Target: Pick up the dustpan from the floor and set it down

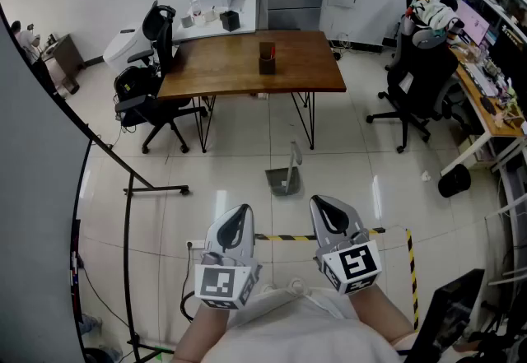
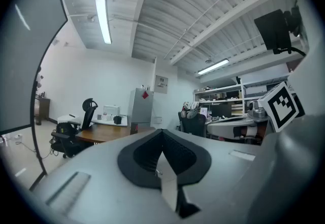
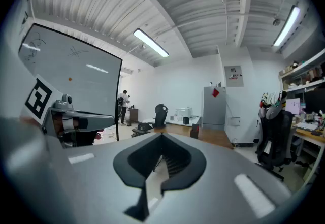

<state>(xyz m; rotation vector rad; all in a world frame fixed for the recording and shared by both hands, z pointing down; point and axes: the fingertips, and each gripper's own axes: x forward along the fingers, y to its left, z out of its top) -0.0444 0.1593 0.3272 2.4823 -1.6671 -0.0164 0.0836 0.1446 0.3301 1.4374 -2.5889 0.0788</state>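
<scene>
A grey dustpan (image 1: pixel 282 179) lies on the tiled floor with its handle standing up, a little in front of the wooden table. My left gripper (image 1: pixel 241 210) and right gripper (image 1: pixel 323 202) are held side by side close to my body, short of the dustpan and apart from it. On both, the jaws stand together with nothing between them. The left gripper view has its shut jaws (image 2: pixel 162 131) pointing level across the room. In the right gripper view the shut jaws (image 3: pixel 162 135) point towards the table. Neither gripper view takes in the dustpan.
A wooden table (image 1: pixel 247 73) with a dark cup (image 1: pixel 267 58) stands beyond the dustpan. Black office chairs (image 1: pixel 152 94) (image 1: pixel 416 86) flank it. Black-and-yellow tape (image 1: pixel 387 230) marks the floor near me. A whiteboard stand (image 1: pixel 128 188) is at left, a cluttered desk (image 1: pixel 486 98) at right.
</scene>
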